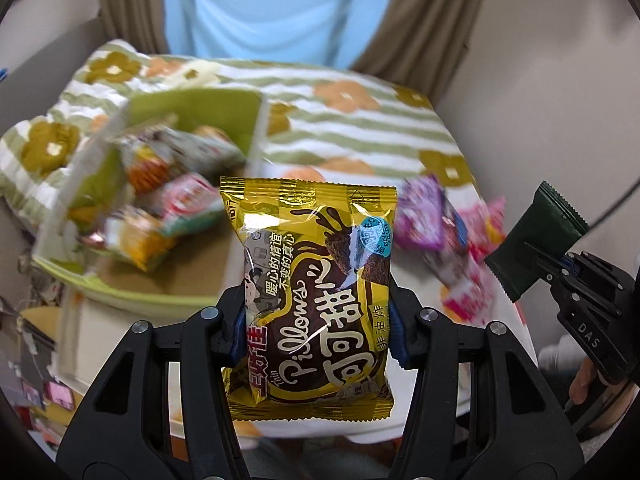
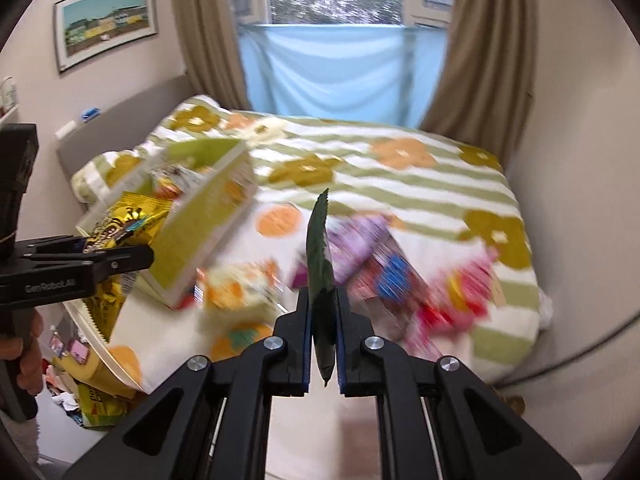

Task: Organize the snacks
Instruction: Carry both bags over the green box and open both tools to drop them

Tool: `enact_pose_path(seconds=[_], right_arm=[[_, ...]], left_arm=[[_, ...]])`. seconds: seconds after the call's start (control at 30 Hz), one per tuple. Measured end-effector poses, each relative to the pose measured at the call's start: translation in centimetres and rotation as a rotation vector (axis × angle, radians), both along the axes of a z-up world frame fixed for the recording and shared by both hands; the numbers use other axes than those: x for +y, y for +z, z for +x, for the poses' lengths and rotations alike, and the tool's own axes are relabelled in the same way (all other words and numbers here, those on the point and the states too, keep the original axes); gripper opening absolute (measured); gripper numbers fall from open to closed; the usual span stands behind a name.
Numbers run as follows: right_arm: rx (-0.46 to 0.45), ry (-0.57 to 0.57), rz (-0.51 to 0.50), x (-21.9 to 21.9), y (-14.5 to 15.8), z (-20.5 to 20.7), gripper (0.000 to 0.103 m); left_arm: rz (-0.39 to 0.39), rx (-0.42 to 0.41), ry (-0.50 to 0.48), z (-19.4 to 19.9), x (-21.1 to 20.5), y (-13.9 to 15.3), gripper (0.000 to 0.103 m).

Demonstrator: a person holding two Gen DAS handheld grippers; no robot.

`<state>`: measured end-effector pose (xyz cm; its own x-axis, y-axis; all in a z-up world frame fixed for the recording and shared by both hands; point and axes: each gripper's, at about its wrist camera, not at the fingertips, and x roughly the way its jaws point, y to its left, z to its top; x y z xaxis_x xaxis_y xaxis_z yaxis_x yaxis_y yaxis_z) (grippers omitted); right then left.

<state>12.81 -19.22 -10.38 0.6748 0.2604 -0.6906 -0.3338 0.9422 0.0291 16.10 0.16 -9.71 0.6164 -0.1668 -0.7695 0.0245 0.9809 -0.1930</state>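
My left gripper [image 1: 318,316] is shut on a yellow-and-brown Pillows snack packet [image 1: 312,280] and holds it in the air over the bed, just right of a green cardboard box [image 1: 208,116] with several snack packets in it. The left gripper [image 2: 120,256] also shows at the left of the right wrist view, with the yellow packet [image 2: 120,224] beside the box [image 2: 204,216]. My right gripper [image 2: 323,320] is shut on a dark green packet [image 2: 319,256], held edge-on above loose snacks. The right gripper [image 1: 548,268] and its green packet [image 1: 536,236] show at the right of the left wrist view.
A pile of loose pink, purple and red snack packets [image 2: 400,272] lies on the flowered, striped bedspread [image 2: 400,184]. Walls close in on the bed's right side, and curtains and a window stand behind it. Clutter lies on the floor at lower left [image 2: 72,360].
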Motion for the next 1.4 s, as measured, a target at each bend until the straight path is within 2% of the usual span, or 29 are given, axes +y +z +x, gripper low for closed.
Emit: enact_pose_path(seconds=[0.3, 0.43, 0.57, 0.67, 0.7, 0.73, 0.77, 0.83, 1.03, 1.4], right_arm=[[-0.026, 0.121, 0.078, 11.0, 3.2, 3.4, 0.009], [-0.007, 0.163, 0.118, 16.4, 3.0, 5.2, 0.009], [0.026, 0.192, 0.133, 20.9, 2.0, 6.6, 0.009], [0.063, 0.198, 0.135, 23.1, 0.9, 7.3, 0.009], [0.079, 0.197, 0.133, 23.9, 0.4, 7.5, 0.009], [0.087, 0.196, 0.131, 24.0, 0.2, 7.6, 0.009], [0.102, 0.192, 0.128, 24.5, -0.3, 7.8, 0.009], [0.125, 0.185, 0.124, 25.4, -0.9, 8.1, 0.009], [0.174, 0.189, 0.098, 26.0, -2.2, 8.5, 0.009], [0.261, 0.236, 0.096, 26.2, -3.8, 10.0, 0.009]], left_arm=[[0.022, -0.026, 0.092, 3.5, 11.9, 1.9, 0.049], [0.031, 0.002, 0.113, 5.4, 17.3, 1.0, 0.049], [0.024, 0.045, 0.093, 7.6, 20.7, -0.9, 0.05], [0.026, 0.066, 0.064, 8.6, 21.6, -2.1, 0.057], [0.025, 0.071, 0.048, 8.9, 21.7, -2.4, 0.071], [0.034, 0.072, 0.044, 9.0, 21.8, -2.7, 0.095], [0.048, 0.064, 0.044, 9.1, 22.0, -2.8, 0.103], [0.034, 0.05, 0.036, 8.7, 22.1, -3.1, 0.103], [-0.06, 0.09, 0.074, 8.3, 23.3, -4.5, 0.103], [-0.012, 0.087, 0.148, 7.1, 23.4, -3.8, 0.103]])
